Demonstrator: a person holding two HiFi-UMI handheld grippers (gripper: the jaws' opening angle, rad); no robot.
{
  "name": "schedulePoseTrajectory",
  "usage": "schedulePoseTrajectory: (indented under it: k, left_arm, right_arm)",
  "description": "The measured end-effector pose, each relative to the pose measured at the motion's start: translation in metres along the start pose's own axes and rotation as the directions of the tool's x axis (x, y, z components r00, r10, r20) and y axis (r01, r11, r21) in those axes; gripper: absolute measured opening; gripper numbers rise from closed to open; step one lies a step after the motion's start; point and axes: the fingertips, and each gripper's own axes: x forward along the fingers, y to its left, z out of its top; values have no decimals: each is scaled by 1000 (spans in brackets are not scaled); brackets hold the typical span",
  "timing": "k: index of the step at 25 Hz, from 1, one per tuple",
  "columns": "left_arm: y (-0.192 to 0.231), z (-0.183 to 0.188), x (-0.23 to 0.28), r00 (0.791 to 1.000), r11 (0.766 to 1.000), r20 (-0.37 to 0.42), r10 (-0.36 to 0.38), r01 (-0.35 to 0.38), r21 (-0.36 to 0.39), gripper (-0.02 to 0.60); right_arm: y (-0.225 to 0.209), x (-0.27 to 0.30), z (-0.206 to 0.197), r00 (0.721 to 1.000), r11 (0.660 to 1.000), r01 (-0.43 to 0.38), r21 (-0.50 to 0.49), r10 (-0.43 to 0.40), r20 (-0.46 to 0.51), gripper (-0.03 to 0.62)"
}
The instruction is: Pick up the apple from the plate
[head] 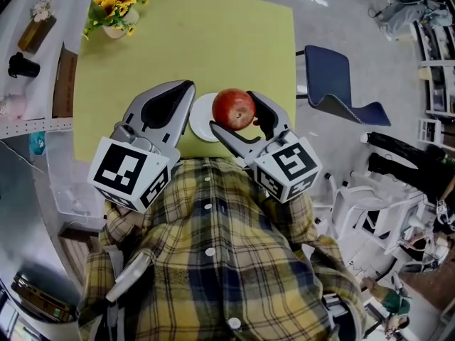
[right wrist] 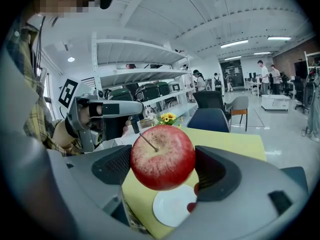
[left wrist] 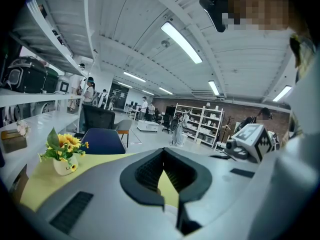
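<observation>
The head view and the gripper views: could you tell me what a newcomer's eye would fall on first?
First the red apple, gripped between the right gripper's jaws above the white plate at the near edge of the yellow-green table. Then the left gripper beside it, jaws shut on nothing, and the sunflowers at the table's far left corner.

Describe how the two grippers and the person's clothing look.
The left gripper and right gripper are matching pale grey shells, broad and tapering, with black ribbed pads inside. Each carries a white cube with black square markers. The person wears a yellow, navy and white plaid shirt with white buttons.
</observation>
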Motion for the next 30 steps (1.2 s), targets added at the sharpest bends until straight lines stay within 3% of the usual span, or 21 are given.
schedulePoseTrajectory:
  k: [30]
  left_arm:
    - [2, -10, 0, 1000, 1000, -21, 1, -1, -13, 8]
  right_arm:
    - [5, 0, -6, 999, 1000, -19, -1, 19, -26, 388]
